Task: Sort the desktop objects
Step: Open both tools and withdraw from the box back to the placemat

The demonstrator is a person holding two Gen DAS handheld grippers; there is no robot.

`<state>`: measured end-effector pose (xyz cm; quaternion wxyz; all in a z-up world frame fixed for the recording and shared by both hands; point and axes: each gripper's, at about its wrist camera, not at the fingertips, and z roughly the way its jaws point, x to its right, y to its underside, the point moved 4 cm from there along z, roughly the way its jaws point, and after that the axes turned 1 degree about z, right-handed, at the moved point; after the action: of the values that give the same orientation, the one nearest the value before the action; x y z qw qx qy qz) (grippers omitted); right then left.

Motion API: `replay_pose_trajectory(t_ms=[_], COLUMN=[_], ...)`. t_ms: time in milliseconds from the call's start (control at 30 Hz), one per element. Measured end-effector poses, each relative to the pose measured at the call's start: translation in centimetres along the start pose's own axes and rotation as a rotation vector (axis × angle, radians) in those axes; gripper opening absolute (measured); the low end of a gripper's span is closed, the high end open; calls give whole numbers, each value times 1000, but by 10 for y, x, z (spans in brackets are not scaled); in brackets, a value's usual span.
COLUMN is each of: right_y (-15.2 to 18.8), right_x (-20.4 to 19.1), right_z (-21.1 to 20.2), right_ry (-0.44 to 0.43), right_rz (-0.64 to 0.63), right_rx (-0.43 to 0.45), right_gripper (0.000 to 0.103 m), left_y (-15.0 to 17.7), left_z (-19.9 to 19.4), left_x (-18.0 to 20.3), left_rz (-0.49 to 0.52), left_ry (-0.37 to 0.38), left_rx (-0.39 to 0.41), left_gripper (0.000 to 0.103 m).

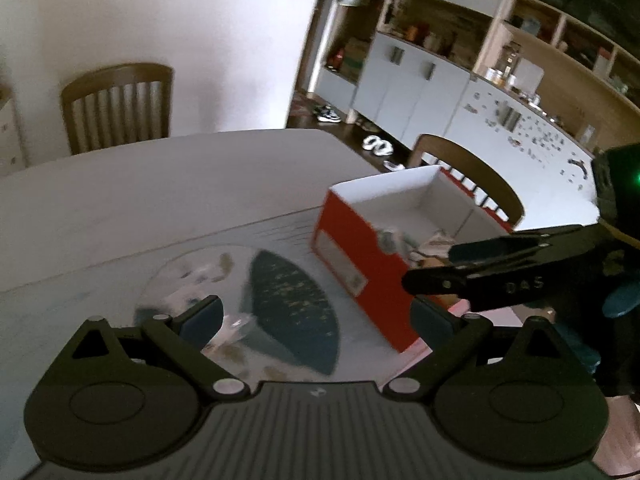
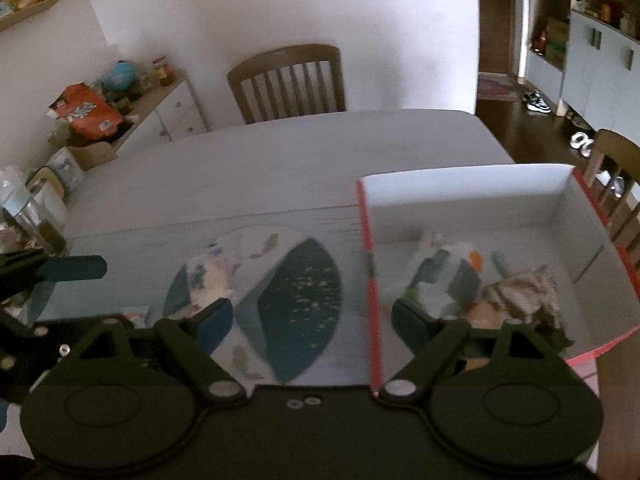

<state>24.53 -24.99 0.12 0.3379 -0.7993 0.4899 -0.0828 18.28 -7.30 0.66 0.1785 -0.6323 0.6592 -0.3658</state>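
A red cardboard box with a white inside stands on the right of the printed desk mat. In it lie a black, white and orange item and a crumpled brownish wad. My right gripper is open with nothing held; in the picture the box's left wall runs between its fingers. My left gripper is open over the mat, left of the box, with nothing in it. The right gripper's fingers reach over the box's near corner. A small packet lies on the mat.
The mat lies on a pale table. One wooden chair stands at the far side and another behind the box. A cluttered sideboard and glass jars are at the left. Cupboards and shelves line the right.
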Motion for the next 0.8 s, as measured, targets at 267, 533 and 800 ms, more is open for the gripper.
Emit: replay_pose_trajectory(t_ms=[267, 533, 800], right_y=[14, 24, 27], right_x=[-39, -72, -90], right_z=[14, 31, 48], right_ry=[-38, -58, -69], right_rz=[-54, -120, -145], right_rx=[-30, -59, -84], right_gripper=[88, 88, 88], left_y=[28, 63, 83], left_z=[-14, -22, -20], left_x=[-50, -84, -99], left_rz=[-55, -101, -109], left_ry=[-80, -138, -157], left_rx=[-17, -57, -77], left_gripper=[100, 100, 100])
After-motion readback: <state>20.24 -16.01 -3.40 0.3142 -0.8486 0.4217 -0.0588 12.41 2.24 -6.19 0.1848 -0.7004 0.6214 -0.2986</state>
